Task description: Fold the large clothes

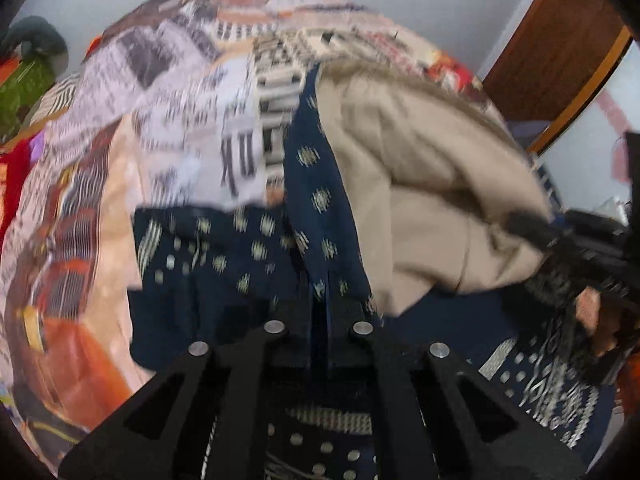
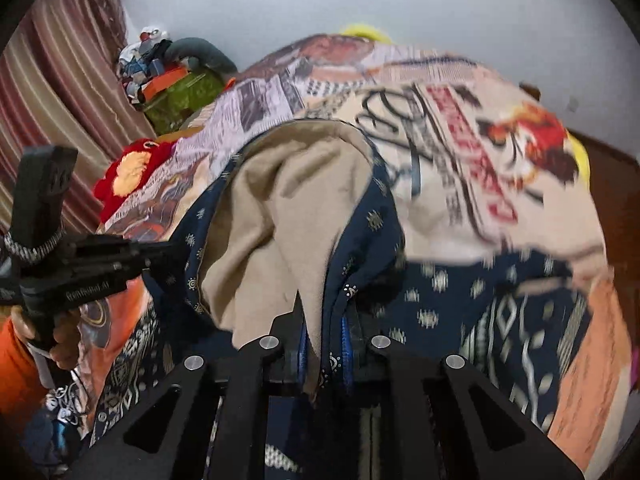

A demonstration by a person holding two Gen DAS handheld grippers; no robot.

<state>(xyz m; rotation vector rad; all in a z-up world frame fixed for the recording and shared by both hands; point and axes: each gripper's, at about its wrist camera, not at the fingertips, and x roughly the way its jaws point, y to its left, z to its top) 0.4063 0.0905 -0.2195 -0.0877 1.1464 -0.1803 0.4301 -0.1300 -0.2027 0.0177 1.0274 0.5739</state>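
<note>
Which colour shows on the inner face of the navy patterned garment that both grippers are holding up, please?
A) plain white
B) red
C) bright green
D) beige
D: the lifted navy garment turns back to show a plain beige lining between the grips.

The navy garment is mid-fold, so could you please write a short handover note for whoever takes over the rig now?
Left gripper: shut on the navy garment's edge.
Right gripper: shut on the same garment, where navy cloth and its beige lining bunch together.
The garment lies on the printed bedspread, one part lifted so the lining faces up.
Done: both edges gripped, fold started.
Left: carry the fold over, lay it flat, release, then fold further.
</note>
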